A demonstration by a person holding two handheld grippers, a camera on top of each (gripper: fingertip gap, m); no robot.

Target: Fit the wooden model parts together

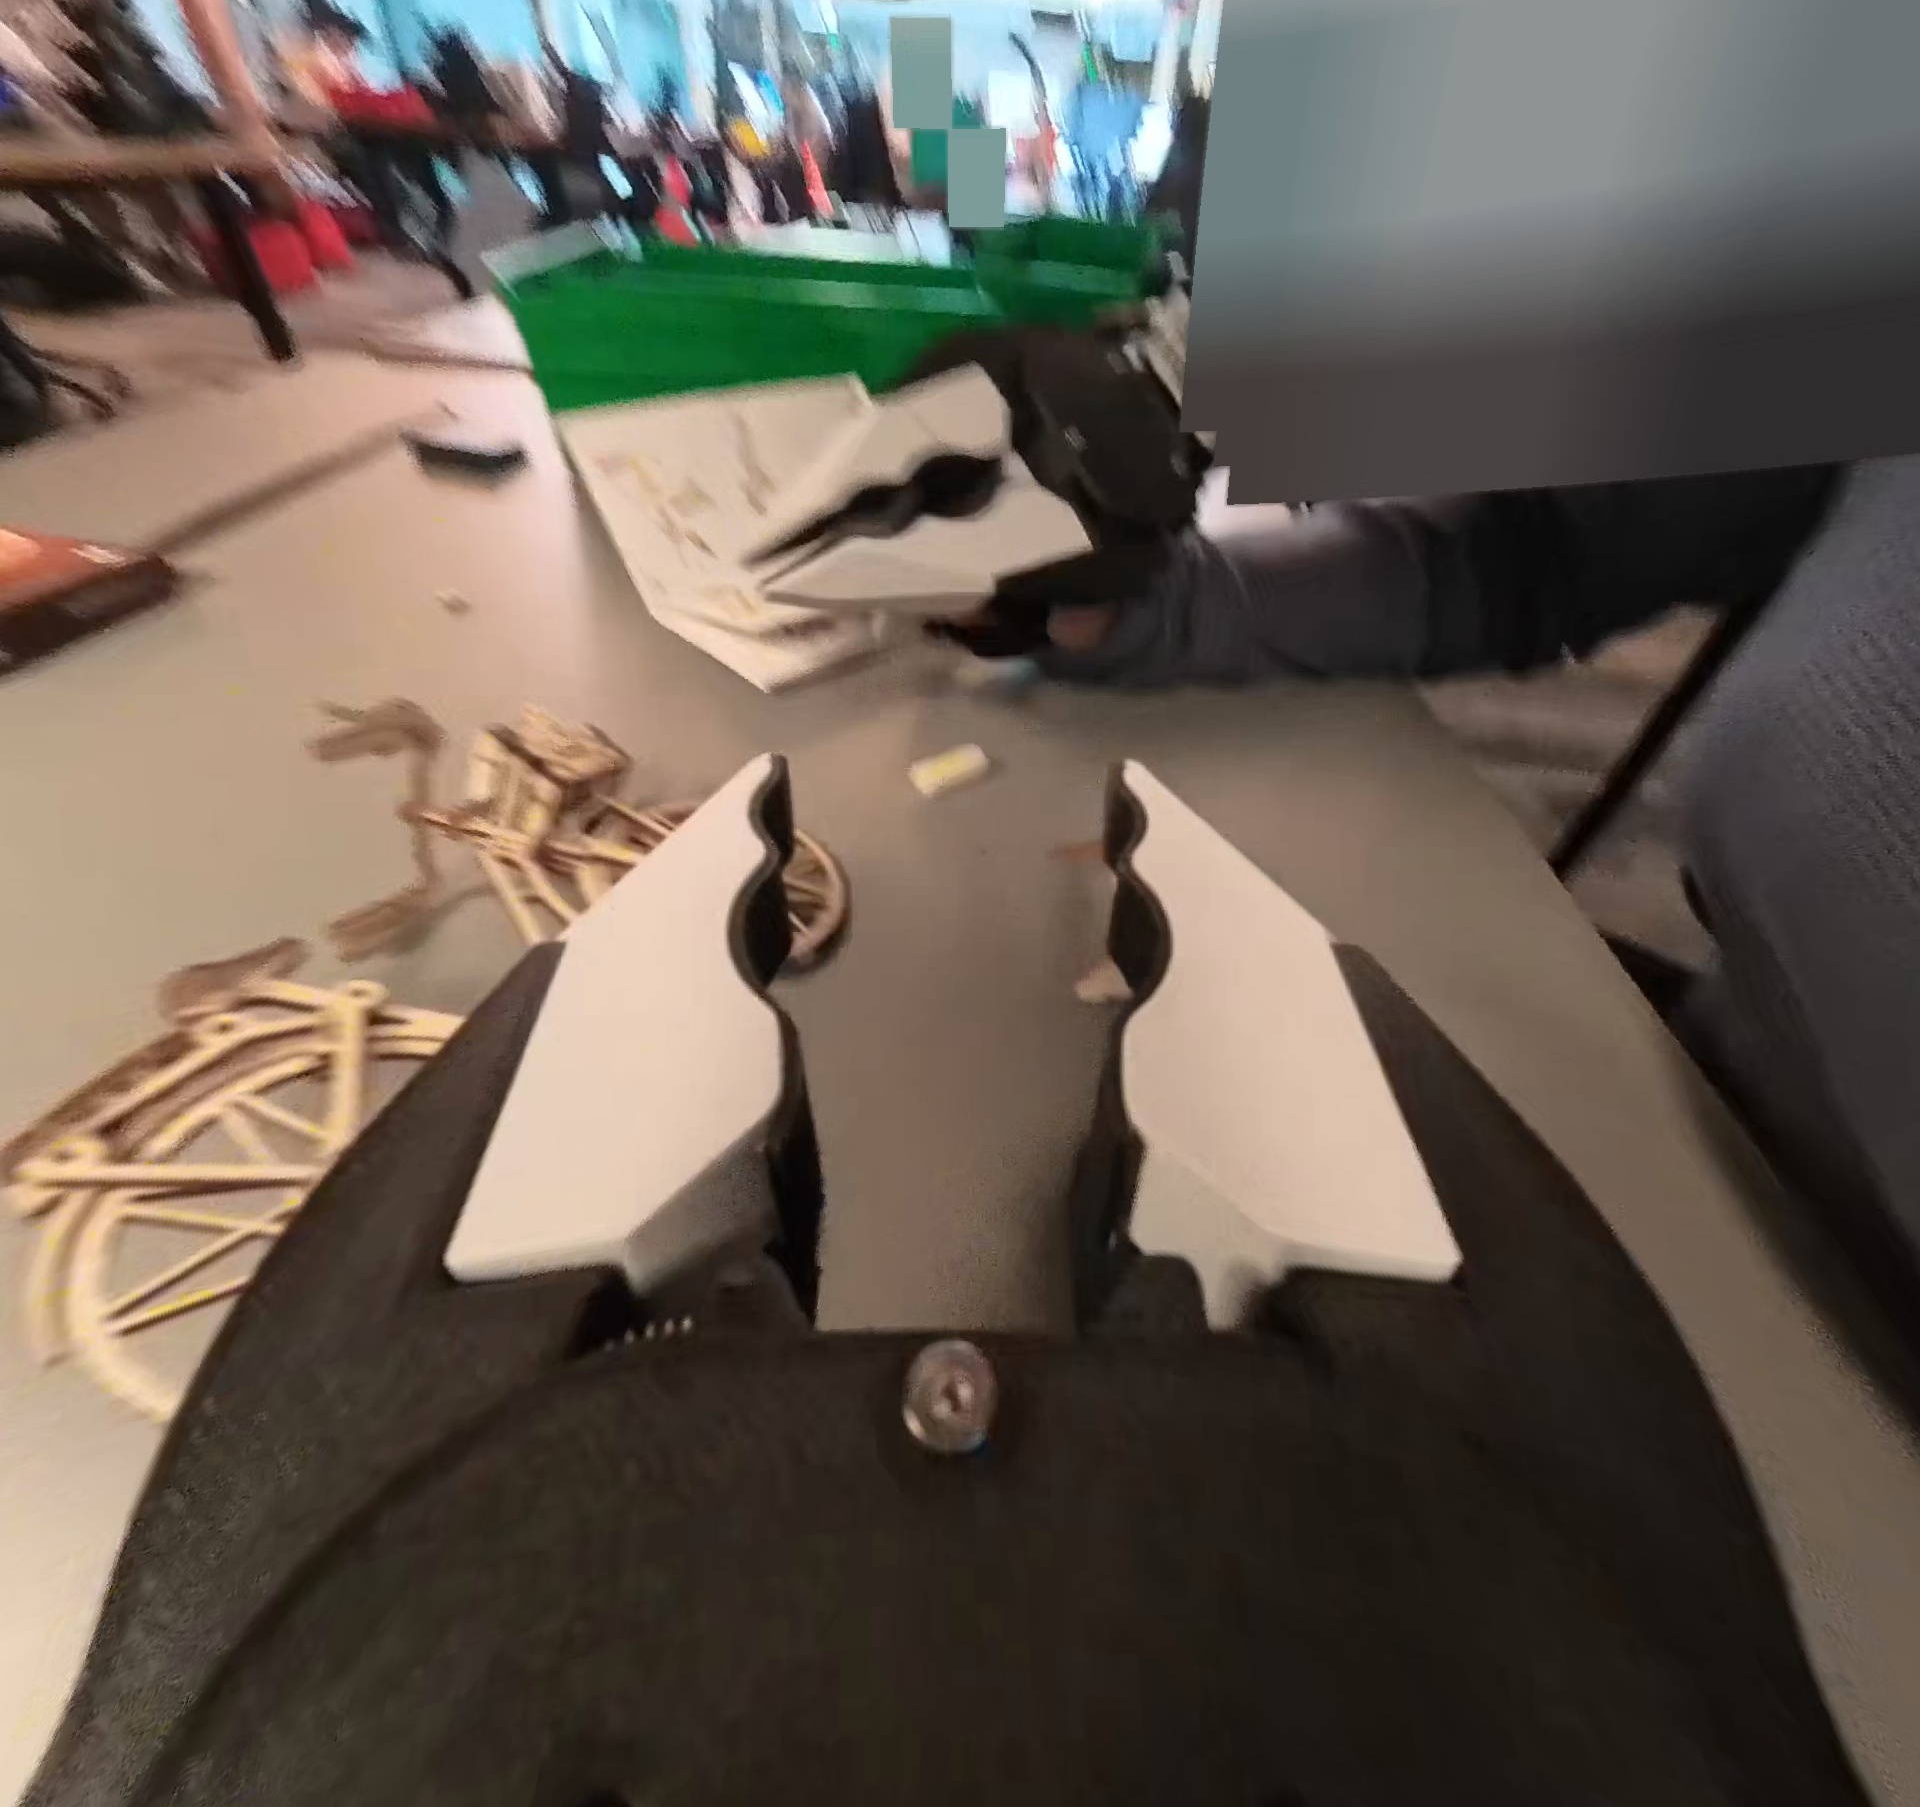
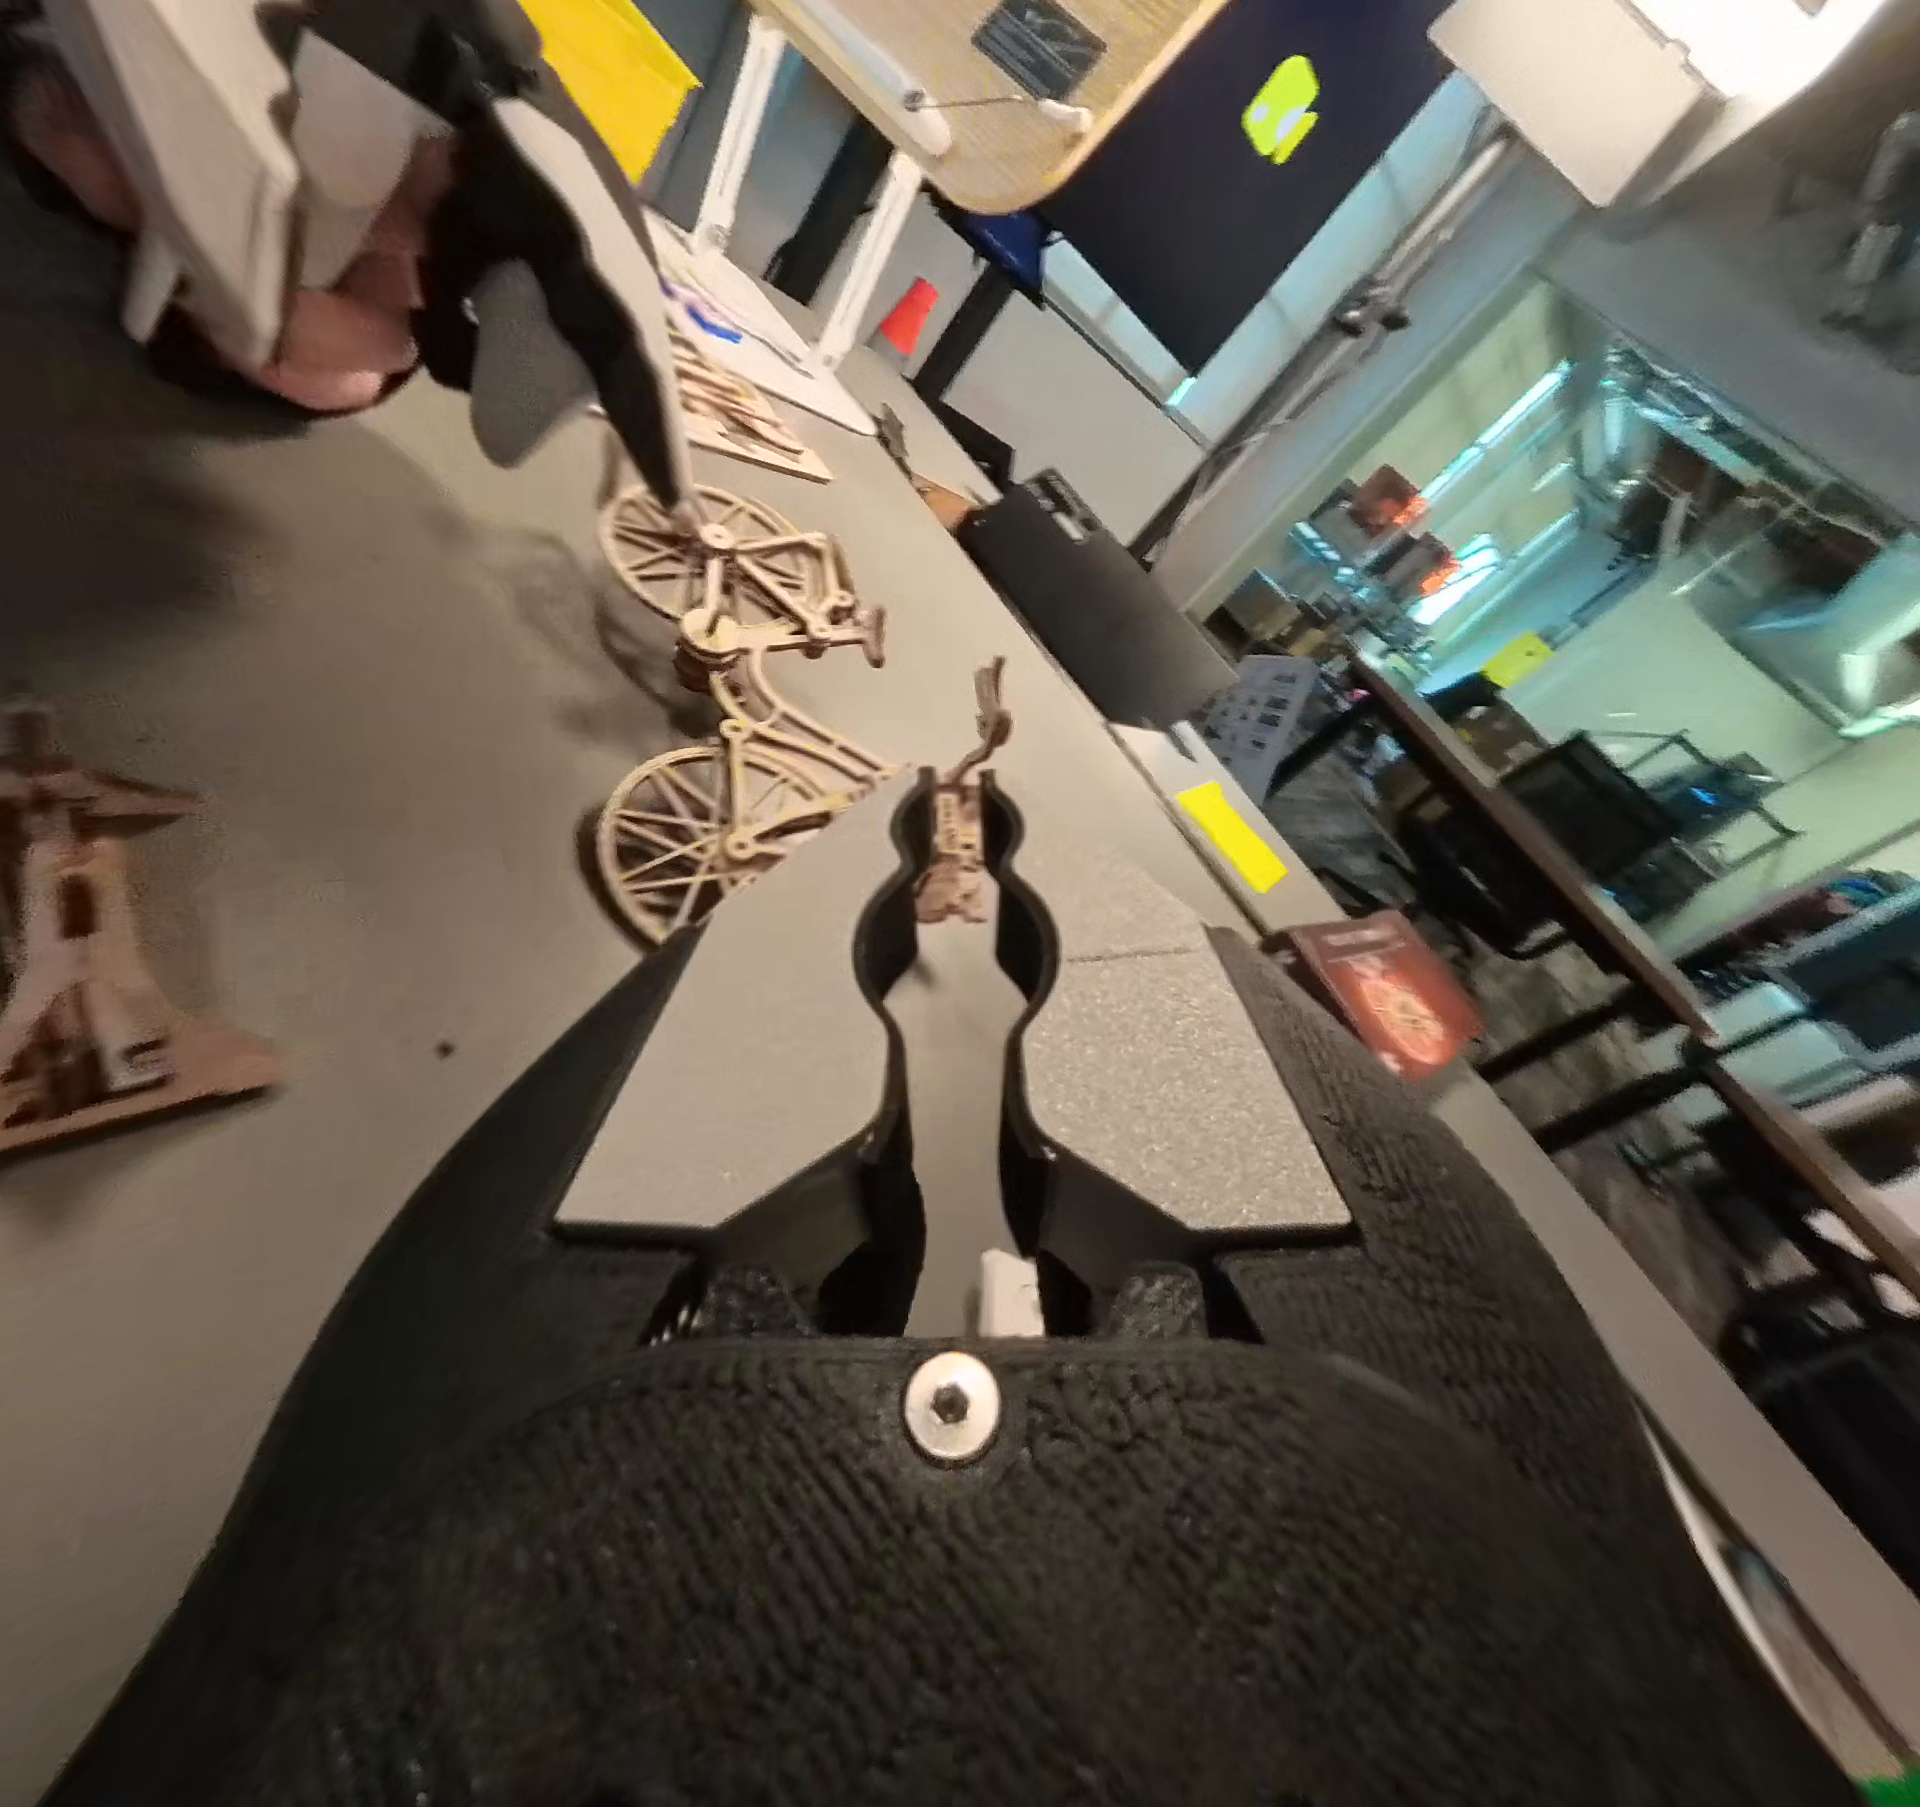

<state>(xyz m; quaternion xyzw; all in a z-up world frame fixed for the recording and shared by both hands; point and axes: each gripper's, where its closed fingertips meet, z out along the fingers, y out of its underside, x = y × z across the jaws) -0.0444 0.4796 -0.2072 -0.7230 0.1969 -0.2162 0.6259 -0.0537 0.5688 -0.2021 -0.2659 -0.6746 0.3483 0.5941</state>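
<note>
The right gripper [image 2: 951, 801] is nearly closed, its jaws pinching a small dark-and-pale wooden part [image 2: 954, 853] between the scalloped pads, a thin curved prong of it sticking out past the tips. Just beyond and to the left lies the wooden bicycle model [image 2: 727, 697], flat on its side on the grey table [image 2: 312, 718], both spoked wheels, the frame and a pedal crank already joined. The left gripper [image 1: 948, 801] stands wide apart with nothing between its jaws; in its own view the bicycle [image 1: 343, 1009] lies to its left, and in the right wrist view one of its fingertips [image 2: 670, 484] reaches down to the far wheel, whether touching or just above I cannot tell. At the left edge of the right wrist view sits a brown laser-cut sheet [image 2: 83, 978] with pieces punched out. Farther off are a white instruction sheet [image 1: 727, 510] and a green bin [image 1: 748, 323]. Judging from this, the build is well along: the main body is assembled, and the held part, possibly a handlebar or saddle piece, is not yet fitted.
</note>
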